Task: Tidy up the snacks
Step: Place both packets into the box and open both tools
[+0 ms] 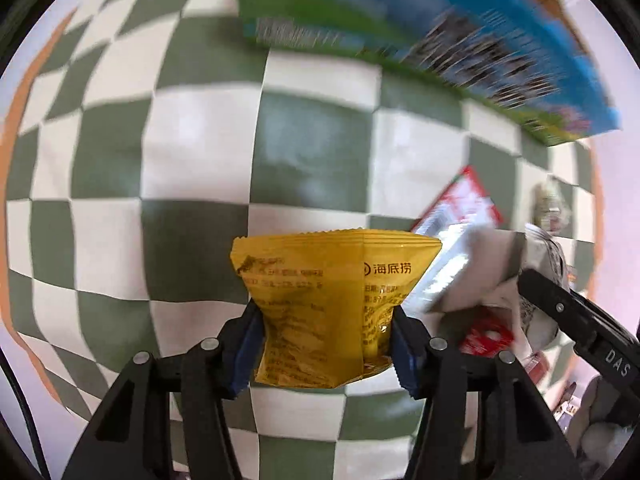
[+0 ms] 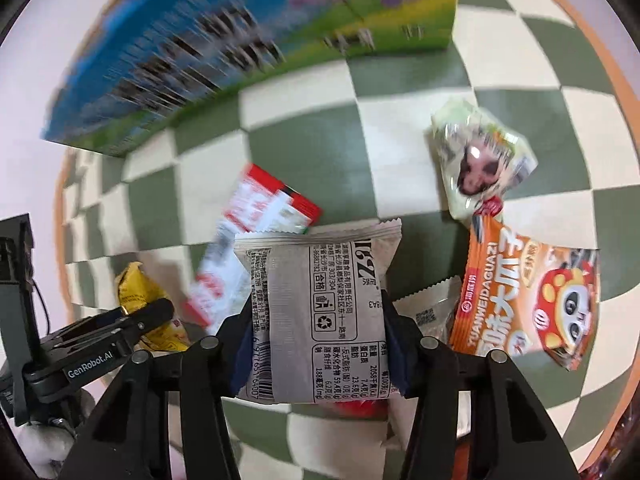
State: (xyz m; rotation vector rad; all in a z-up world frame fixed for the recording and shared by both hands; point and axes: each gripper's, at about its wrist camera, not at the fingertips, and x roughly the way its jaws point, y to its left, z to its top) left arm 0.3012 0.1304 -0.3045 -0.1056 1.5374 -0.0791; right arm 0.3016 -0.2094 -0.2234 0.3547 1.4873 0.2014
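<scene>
My left gripper (image 1: 324, 340) is shut on a yellow snack packet (image 1: 328, 300) and holds it above the green-and-white checkered cloth (image 1: 200, 152). My right gripper (image 2: 316, 344) is shut on a grey snack packet (image 2: 320, 316) with a barcode. In the left wrist view the right gripper (image 1: 576, 320) shows at the right with its grey packet (image 1: 480, 272). In the right wrist view the left gripper (image 2: 120, 332) shows at the lower left with the yellow packet (image 2: 140, 292). A blue and green box (image 2: 224, 48) stands at the far side; it also shows in the left wrist view (image 1: 440, 28).
A red and white packet (image 2: 256, 224) lies on the cloth behind the grey one. A pale green packet (image 2: 480, 160) and an orange sunflower-seed packet (image 2: 528, 304) lie at the right. A small red packet (image 1: 484, 336) lies under the right gripper.
</scene>
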